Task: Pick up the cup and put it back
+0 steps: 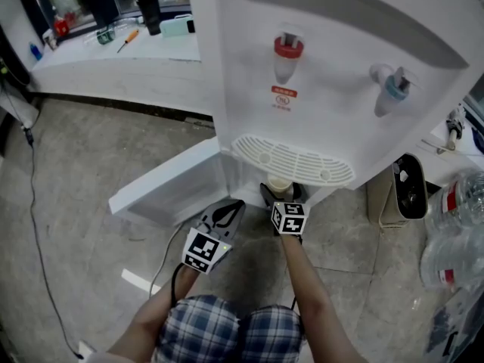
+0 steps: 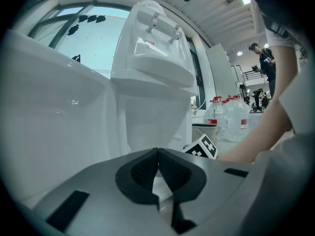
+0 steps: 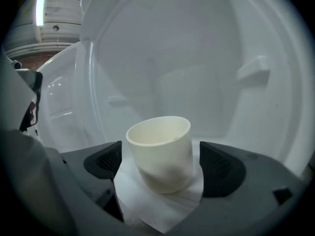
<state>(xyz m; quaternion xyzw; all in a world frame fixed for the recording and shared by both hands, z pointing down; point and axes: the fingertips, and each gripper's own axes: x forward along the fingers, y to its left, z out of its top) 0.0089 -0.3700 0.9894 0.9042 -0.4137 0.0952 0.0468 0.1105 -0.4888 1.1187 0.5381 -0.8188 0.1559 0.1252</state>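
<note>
While the cup (image 1: 278, 183) sits tucked in the open compartment under the drip tray (image 1: 291, 159) of the water dispenser (image 1: 340, 89), we see from the head view that the right gripper (image 1: 272, 197) reaches in towards it and the left gripper (image 1: 231, 214) waits just outside, beside the swung-out door (image 1: 170, 184). Any sideways drift of that idle tool could knock the door or crowd the working arm. Looking along the left gripper (image 2: 157, 151), we find its jaws pressed together on nothing, with the dispenser rising ahead, so it adds no risk unless it wanders. Looking along the right gripper (image 3: 160, 167), we see the jaws spread to either side of the cup (image 3: 161, 144), with a sliver of gap at each pad, so nothing clamps it. The cup rests on the white floor of the compartment (image 3: 206, 58) and looks slightly tilted. We judge the main hazard to be the withdrawal: if we pull back crookedly, one pad could catch the wall of the light cup and tip or drag it out. A lean that is real would make it topple more easily, and a lifted jaw could strike the compartment's low ceiling.
</note>
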